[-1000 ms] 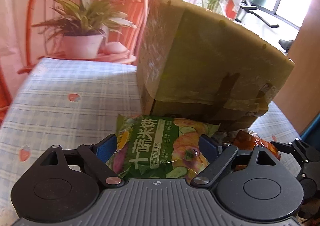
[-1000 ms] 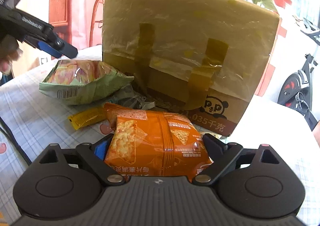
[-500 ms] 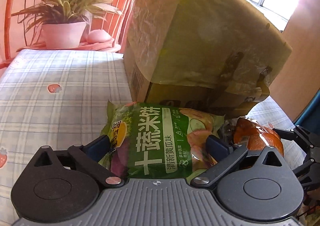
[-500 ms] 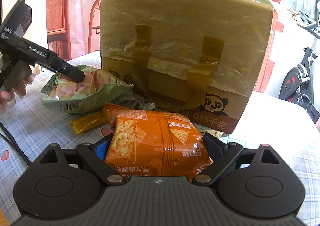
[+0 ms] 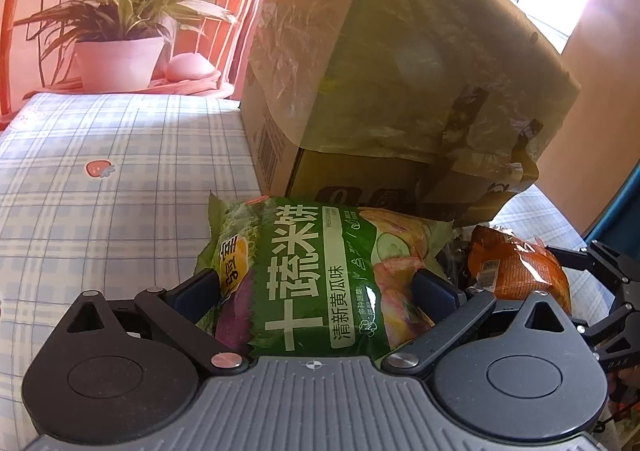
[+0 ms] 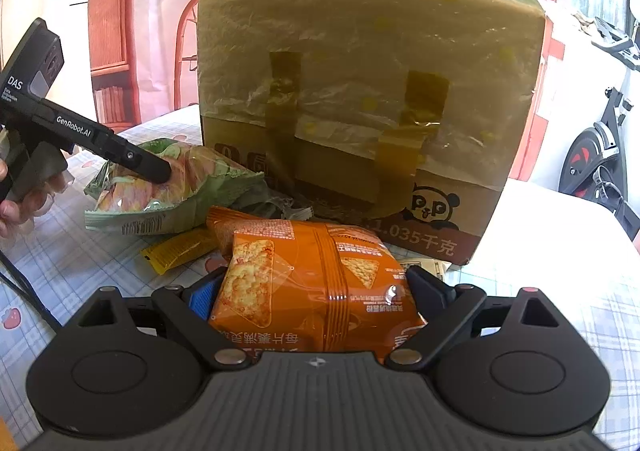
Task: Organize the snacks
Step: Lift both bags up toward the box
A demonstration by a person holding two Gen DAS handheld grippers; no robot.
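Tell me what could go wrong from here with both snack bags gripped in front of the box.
1. The left gripper squeezes the puffy green rice-cracker bag across its middle; the crackers inside could crush.
2. The right gripper pinches the glossy orange chip bag the same way; the slick film might slip if it is lifted.
3. The tall plastic-wrapped cardboard box stands just behind both bags, and a small yellow sachet lies beside them, so a swing could knock either.

green snack bags: 1 (image 5: pixel 316 275)
orange snack bags: 1 (image 6: pixel 316 287)
small yellow sachets: 1 (image 6: pixel 176 253)
cardboard boxes: 1 (image 6: pixel 360 99), plastic-covered
hand-held grippers: 2, left (image 5: pixel 316 287), right (image 6: pixel 316 287)
potted plants: 1 (image 5: pixel 120 35)
crumpled clear wrappers between bags: count unclear
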